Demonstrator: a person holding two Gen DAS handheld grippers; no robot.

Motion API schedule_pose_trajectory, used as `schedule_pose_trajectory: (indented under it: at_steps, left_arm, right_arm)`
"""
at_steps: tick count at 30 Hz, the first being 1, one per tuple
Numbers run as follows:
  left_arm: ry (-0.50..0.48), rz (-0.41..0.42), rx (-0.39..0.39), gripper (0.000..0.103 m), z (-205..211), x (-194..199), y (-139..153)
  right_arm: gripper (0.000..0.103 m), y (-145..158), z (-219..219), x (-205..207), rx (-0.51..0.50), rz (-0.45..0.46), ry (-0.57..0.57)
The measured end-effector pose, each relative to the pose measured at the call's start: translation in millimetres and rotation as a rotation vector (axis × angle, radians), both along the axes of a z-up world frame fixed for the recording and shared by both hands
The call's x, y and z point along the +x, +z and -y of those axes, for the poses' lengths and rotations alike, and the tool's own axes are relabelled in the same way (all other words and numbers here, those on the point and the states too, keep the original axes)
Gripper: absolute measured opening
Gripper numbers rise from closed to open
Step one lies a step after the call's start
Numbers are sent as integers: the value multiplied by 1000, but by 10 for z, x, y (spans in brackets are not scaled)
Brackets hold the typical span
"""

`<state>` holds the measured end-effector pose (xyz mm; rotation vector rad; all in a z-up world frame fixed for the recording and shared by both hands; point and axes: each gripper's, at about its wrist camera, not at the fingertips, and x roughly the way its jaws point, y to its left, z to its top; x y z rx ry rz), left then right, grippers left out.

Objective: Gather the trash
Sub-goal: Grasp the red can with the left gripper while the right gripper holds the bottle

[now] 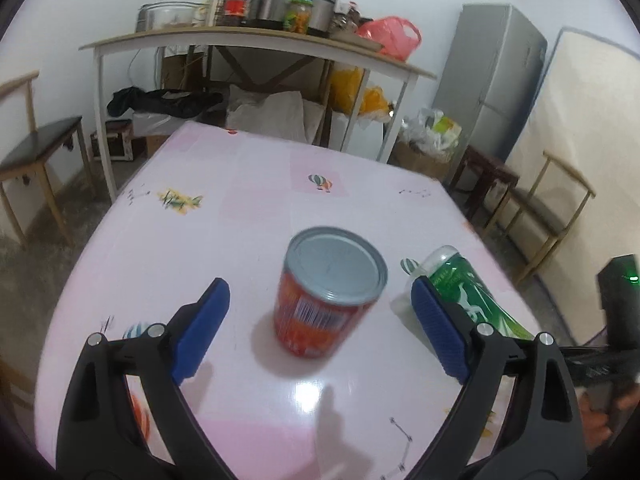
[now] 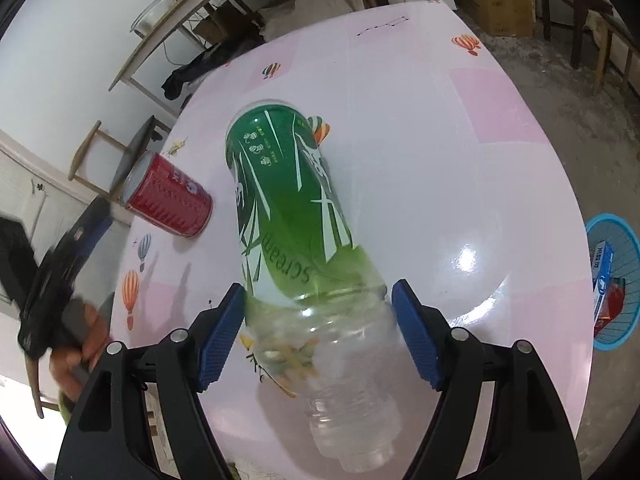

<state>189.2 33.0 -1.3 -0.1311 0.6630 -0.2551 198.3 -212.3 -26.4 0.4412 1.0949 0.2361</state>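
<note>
Through the left wrist view, the left gripper [image 1: 320,316] is hovering over a pink table [image 1: 240,208] with its blue pads spread wide and touching nothing. A red can [image 1: 326,292] is standing upright on the table between the open jaws, slightly tilted in the lens, its silver lid sealed and facing up. Just beyond the right-hand pad, a green-labelled plastic bottle [image 1: 464,284] is lying on its side. Behind the table, a long shelf table [image 1: 256,40] is carrying jars, a metal pot and a pink bag, with bags and boxes crowding the floor beneath it. A grey fridge [image 1: 492,80] is standing at the right, and wooden chairs are flanking the table.

Through the right wrist view, the right gripper [image 2: 318,328] is straddling the bottle [image 2: 288,208] near its clear neck end, jaws open wide; whether the pads are pressing on it I cannot tell. The bottle is lying on the table [image 2: 440,160], looking empty. The can [image 2: 170,202] is sitting well to the left, near the other gripper, which is showing blurred in a hand [image 2: 80,344]. Off the table's right edge, a blue basket [image 2: 624,332] is standing on the floor, holding a blue-and-white box and a red wrapper.
</note>
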Motion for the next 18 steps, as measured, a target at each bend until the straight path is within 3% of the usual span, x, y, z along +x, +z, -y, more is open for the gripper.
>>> schedule_pose_trajectory:
  at_steps: [5,8,10,13,18]
  left_arm:
    - [15,-43,113,87,182,248,-85]
    - [15,-47,116,69,198,274,-81]
    - [22,-57,80,62,132,242,-70]
    - [34,-75,-2,62,-19,180,-55]
    - [36,-96,-253,62,-462,13,-165]
  right_arm:
    - [73,-14,99,0,21,4,-8]
    - [73,-21,109,-5,19,11,-14]
    - [73,-4,136,-42,14,20,-16]
    - [73,14,164,-65,12,29,-20]
    - [73,-3,198,-53,29,29,-19]
